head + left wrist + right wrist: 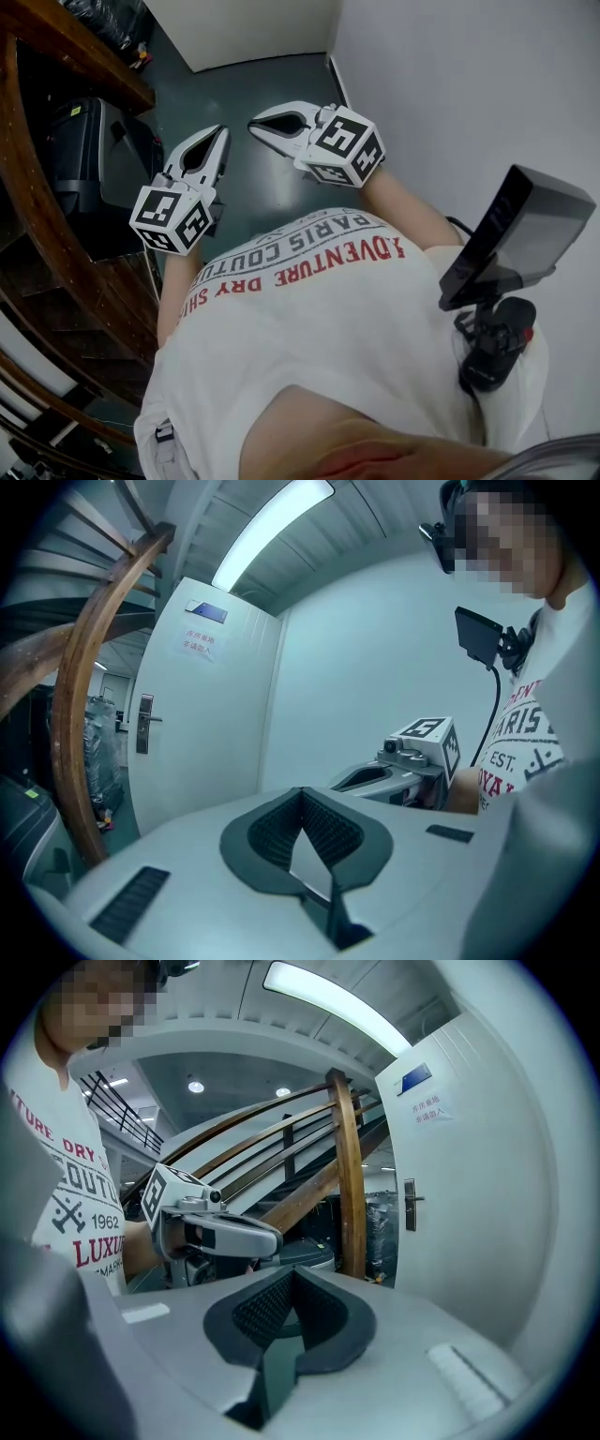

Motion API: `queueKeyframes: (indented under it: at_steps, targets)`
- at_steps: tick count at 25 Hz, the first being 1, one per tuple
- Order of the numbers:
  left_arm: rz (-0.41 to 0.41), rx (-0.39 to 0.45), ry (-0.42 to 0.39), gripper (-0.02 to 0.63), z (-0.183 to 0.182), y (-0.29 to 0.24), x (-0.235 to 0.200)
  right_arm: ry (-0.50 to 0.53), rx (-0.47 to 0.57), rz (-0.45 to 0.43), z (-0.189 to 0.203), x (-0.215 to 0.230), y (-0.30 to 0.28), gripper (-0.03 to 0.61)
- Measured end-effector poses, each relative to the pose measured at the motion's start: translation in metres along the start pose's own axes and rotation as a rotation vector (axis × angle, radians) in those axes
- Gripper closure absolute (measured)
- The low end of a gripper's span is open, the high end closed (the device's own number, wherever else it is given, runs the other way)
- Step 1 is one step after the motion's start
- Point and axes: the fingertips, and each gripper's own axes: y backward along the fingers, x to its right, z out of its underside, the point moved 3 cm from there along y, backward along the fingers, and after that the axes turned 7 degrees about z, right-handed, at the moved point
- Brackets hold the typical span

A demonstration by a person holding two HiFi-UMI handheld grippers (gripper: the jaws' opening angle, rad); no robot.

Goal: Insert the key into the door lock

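Door comes first: the tall white door (202,714) with a small paper notice near its top stands closed ahead of you, set between a plain white wall and the curved brown wooden stair rail (75,714). You stand on the dark floor, well apart from the door. You hold the left gripper (223,130) and the right gripper (252,124) close side by side before your chest, both pointing roughly level. Each one's own view shows the ribbed black pads meeting at the tips with nothing pinched between them, so both tongs are closed and empty as far as the views show. The slim metal lock plate with its lever handle (143,724) sits at the door's edge, about mid-height and small in both gripper views. No key shows anywhere, neither in a jaw nor lying in view, and the keyhole is too small to tell whether a key already sits in it. So this could be you standing off with the key yet to be taken up, or standing off with the key already home. As a judgement only: anything more at the lock calls for coming much closer and squaring one gripper to that plate.
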Motion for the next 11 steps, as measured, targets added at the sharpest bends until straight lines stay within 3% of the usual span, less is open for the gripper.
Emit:
queueKeyframes:
  at_steps: [11]
  targets:
    - [0.001,0.007,0.015,0.612,0.0063,-0.0061,0.0074,0.012,-0.010,-0.012,0.0087,-0.0026,0.0060,0.577]
